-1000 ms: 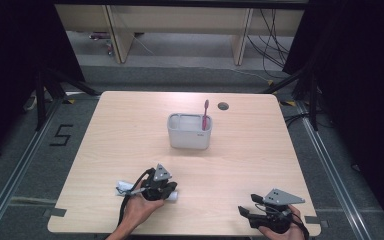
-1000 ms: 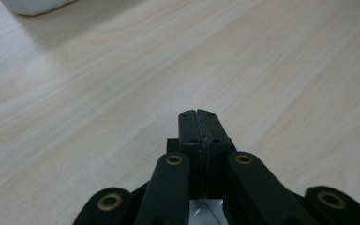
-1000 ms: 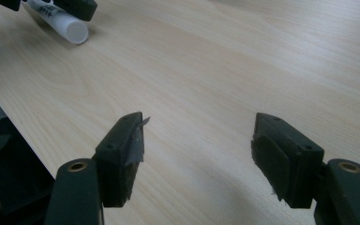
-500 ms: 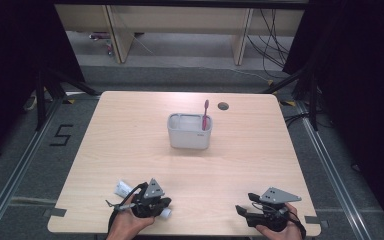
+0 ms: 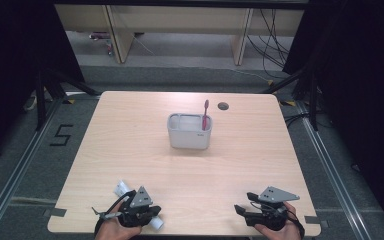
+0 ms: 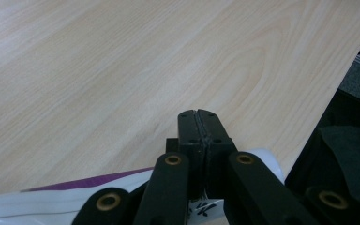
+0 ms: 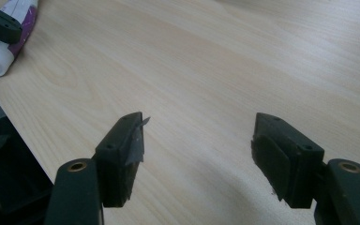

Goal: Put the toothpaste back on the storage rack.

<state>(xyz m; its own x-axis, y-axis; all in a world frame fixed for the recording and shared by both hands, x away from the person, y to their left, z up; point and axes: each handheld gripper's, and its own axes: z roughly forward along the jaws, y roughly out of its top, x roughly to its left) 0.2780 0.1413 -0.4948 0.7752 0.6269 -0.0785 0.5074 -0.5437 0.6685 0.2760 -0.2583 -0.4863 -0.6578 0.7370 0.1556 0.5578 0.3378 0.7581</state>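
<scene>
Left gripper (image 6: 198, 114) pinched fully together with nothing between, parked right over a white-and-purple tube (image 6: 89, 194) at the table's (image 5: 130, 130) 7 o'clock edge. Tube mostly hidden under it, label unreadable. Right gripper (image 7: 197, 140) spread wide and empty at 5 o'clock. White bin (image 5: 190, 132) with a red toothbrush (image 5: 205, 114) toward 12. Compared with a second ago: left hand slid back toward the near edge, right stayed put.
</scene>
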